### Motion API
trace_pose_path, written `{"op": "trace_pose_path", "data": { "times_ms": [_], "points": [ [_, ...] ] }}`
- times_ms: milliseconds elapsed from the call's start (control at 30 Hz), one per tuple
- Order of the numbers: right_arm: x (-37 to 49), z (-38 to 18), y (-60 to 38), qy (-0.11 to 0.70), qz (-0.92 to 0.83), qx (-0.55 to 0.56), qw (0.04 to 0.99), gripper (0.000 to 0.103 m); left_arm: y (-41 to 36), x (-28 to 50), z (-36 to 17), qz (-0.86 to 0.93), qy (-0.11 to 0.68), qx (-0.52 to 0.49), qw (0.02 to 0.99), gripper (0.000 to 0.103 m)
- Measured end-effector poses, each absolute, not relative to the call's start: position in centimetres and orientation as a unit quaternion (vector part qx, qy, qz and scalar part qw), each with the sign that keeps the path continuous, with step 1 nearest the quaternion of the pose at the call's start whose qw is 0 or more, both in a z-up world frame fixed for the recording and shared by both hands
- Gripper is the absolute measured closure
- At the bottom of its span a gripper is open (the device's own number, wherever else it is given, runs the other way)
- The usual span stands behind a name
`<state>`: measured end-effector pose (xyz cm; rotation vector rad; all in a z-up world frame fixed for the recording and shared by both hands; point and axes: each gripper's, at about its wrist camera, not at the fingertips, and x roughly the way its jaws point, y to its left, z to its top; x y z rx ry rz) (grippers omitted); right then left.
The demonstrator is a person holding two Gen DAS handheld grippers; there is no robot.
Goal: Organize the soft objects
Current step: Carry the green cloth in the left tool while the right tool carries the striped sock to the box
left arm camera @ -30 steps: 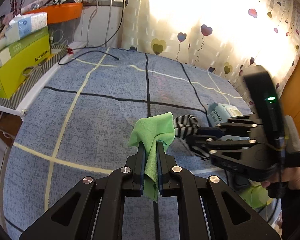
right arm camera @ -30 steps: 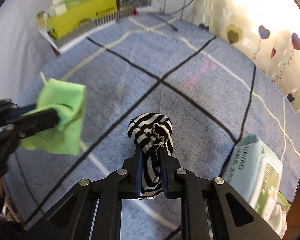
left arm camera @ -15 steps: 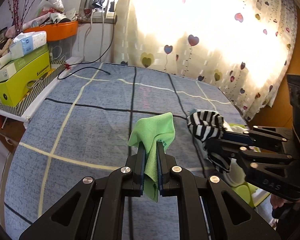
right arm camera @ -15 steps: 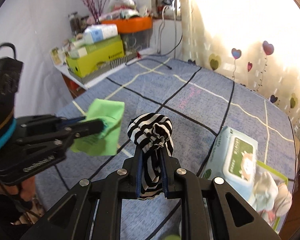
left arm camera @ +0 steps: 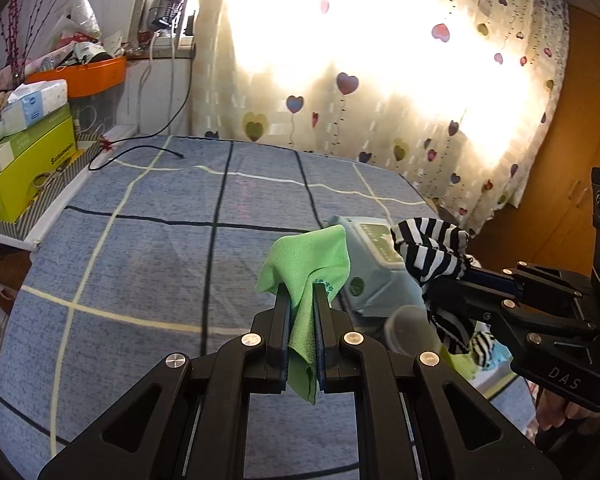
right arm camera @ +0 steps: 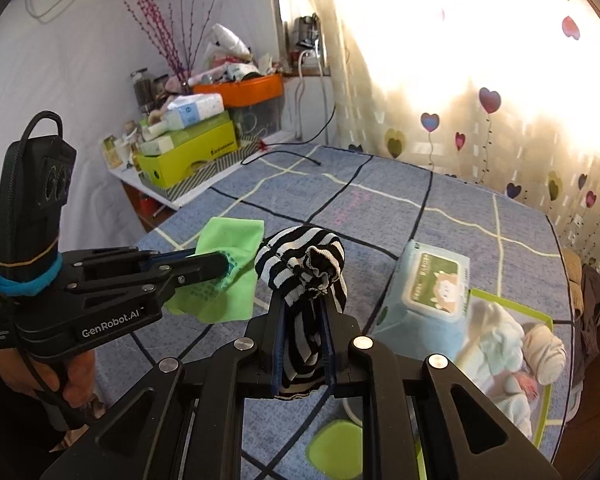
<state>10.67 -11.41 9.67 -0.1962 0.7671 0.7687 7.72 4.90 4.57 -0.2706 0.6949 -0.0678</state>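
Tools (left arm camera: pixel 301 312) (right arm camera: pixel 303 320) have risen from the bedspread (left arm camera: pixel 140 248), clenched on green cloth (left arm camera: pixel 308 256) and striped sock (right arm camera: pixel 300 260).

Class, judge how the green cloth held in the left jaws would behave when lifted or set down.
Probably floppy: the green cloth folds and droops around the left gripper. Likely light, since a thin pinch carries it. It would likely slump flat, not roll.

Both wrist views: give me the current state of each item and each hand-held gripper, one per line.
Left hand-held gripper: shut on the green cloth.
Green cloth: pinched, bunched, lifted off the bed.
Right hand-held gripper: shut on the striped sock.
Striped sock: balled, clamped, held above the bed.
Wet wipes pack: lying flat on the bedspread, lid closed.
Clear storage bag: lying on the bed, holding soft items.
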Motion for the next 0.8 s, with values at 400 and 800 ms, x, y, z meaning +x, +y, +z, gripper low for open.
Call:
{"op": "trace_pose_path", "data": {
  "times_ms": [400,800],
  "points": [
    [9.8,10.5,-16.3,0.353,0.334,-0.067,0.871,0.088,1.0,8.2,6.0,-0.077,0.334,-0.117,0.932,0.093],
    [10.2,11.2,-23.8,0.346,0.272,-0.029,0.898,0.088,-3.9,9.3,6.9,-0.124,0.338,-0.1,0.928,0.093]
  ]
}}
